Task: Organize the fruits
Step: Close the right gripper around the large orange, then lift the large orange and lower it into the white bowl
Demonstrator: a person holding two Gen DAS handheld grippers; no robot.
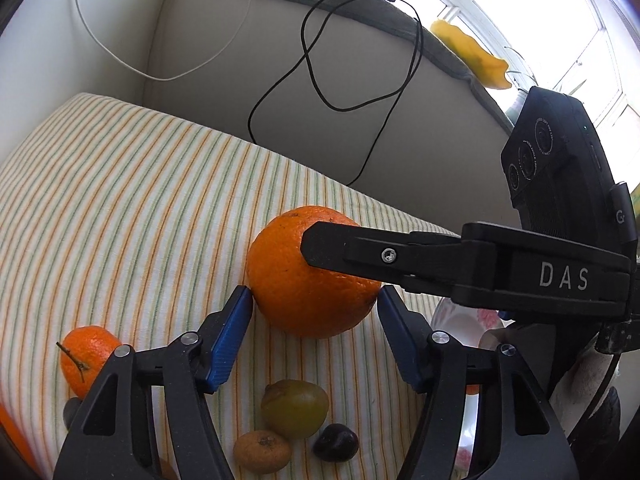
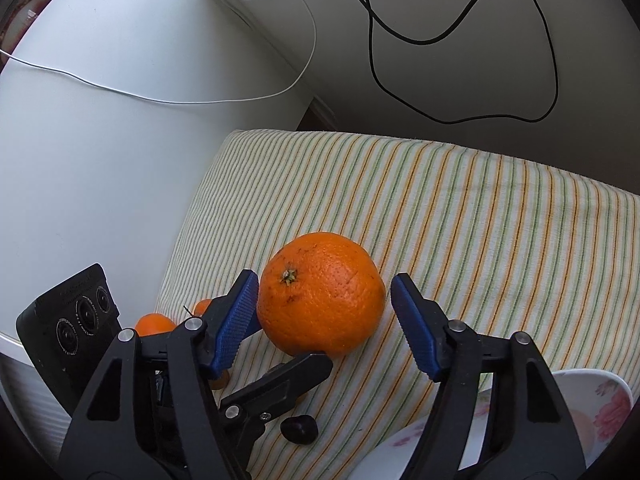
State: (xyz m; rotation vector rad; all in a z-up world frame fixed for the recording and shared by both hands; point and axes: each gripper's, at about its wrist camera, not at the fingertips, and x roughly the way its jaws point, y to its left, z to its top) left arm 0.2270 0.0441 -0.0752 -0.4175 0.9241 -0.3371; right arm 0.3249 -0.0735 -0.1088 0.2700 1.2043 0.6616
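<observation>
A large orange (image 1: 296,300) (image 2: 320,312) rests on a striped cloth (image 1: 120,200). My left gripper (image 1: 315,293) holds it from the near side, and both blue pad tips touch its flanks. My right gripper (image 2: 325,280) straddles the same orange. Its left pad touches the peel and a small gap shows at the right pad. One black finger (image 1: 352,254) of the right gripper crosses the orange's top in the left wrist view. A left finger (image 2: 288,376) shows just under the orange in the right wrist view.
Near the left gripper lie a tangerine (image 1: 86,356), a yellow-green fruit (image 1: 294,408), a small brownish fruit (image 1: 262,450) and a dark fruit (image 1: 335,442) (image 2: 299,430). A floral bowl (image 2: 612,404) sits at the right. Sofa cushions with a black cable (image 1: 312,60) rise behind.
</observation>
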